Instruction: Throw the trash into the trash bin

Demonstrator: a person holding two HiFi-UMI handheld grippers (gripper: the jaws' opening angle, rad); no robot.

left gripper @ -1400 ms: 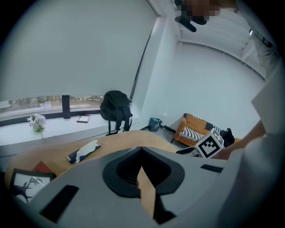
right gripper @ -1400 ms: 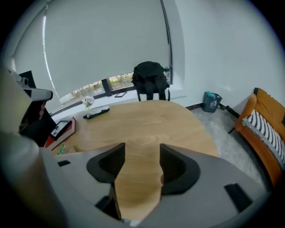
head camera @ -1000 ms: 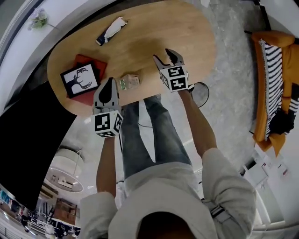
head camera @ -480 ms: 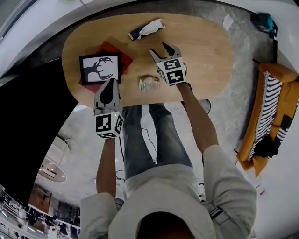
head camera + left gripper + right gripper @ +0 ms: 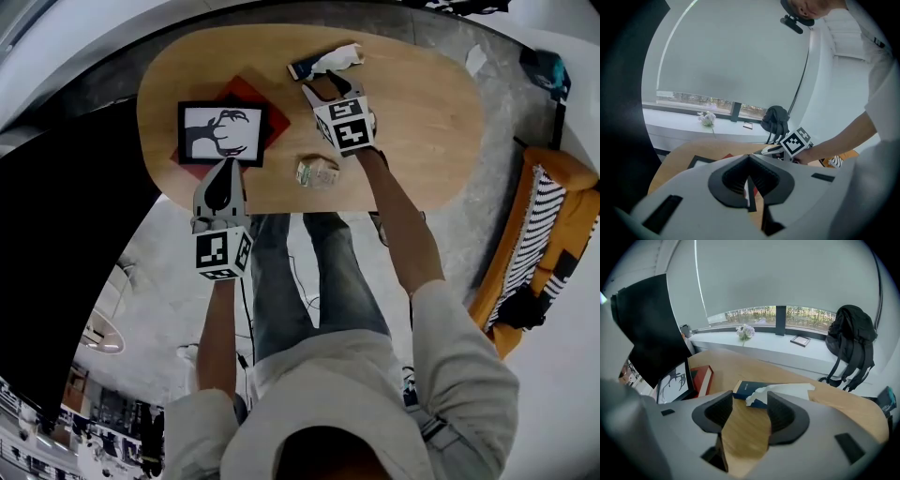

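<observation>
Partly under picture frame [image 5: 223, 133]: red book [image 5: 253, 95].

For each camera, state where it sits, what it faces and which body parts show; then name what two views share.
Head view: on the head, facing down at the table; arms, legs, left tongs and right tongs show.
Left gripper view: on the shut left tongs, facing the window; the right forearm shows.
Right gripper view: on the right tongs, its jaws closing on nothing, facing the tissue box; no body.
Shared: all show the framed picture.
</observation>
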